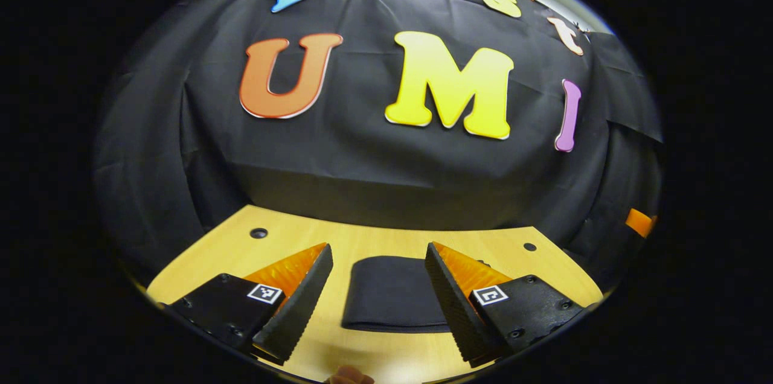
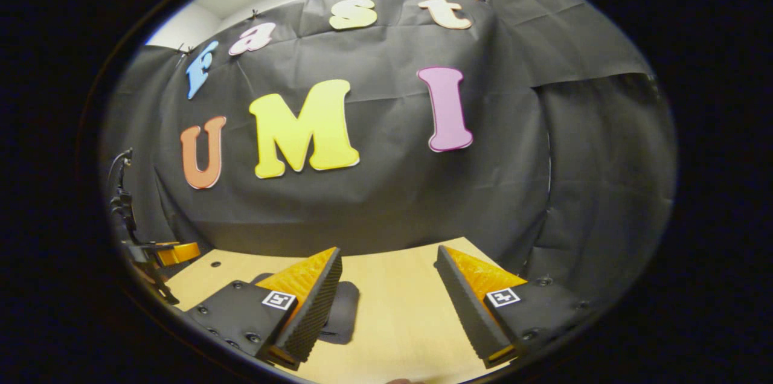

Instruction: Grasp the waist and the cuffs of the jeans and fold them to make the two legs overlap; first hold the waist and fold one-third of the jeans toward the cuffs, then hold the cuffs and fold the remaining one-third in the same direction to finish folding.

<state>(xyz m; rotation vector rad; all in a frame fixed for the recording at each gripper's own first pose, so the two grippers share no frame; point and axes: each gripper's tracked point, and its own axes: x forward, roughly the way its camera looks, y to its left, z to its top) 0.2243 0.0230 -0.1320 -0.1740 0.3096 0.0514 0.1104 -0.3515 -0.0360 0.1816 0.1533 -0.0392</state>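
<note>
Jeans (image 1: pixel 392 294): lying as compact folded bundle mid-worktop (image 1: pixel 374 239) | folding appearing complete | left claw (image 1: pixel 378 287), right claw (image 2: pixel 389 293): both gaping, gripping nothing.

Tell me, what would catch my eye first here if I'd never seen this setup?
Probably the dark folded jeans, lying flat on the wooden table straight ahead in the left gripper view. The left gripper hangs above them with its jaws spread wide, touching nothing. In the right gripper view the right gripper is open too, over bare table, with the jeans peeking past its left finger.
</note>
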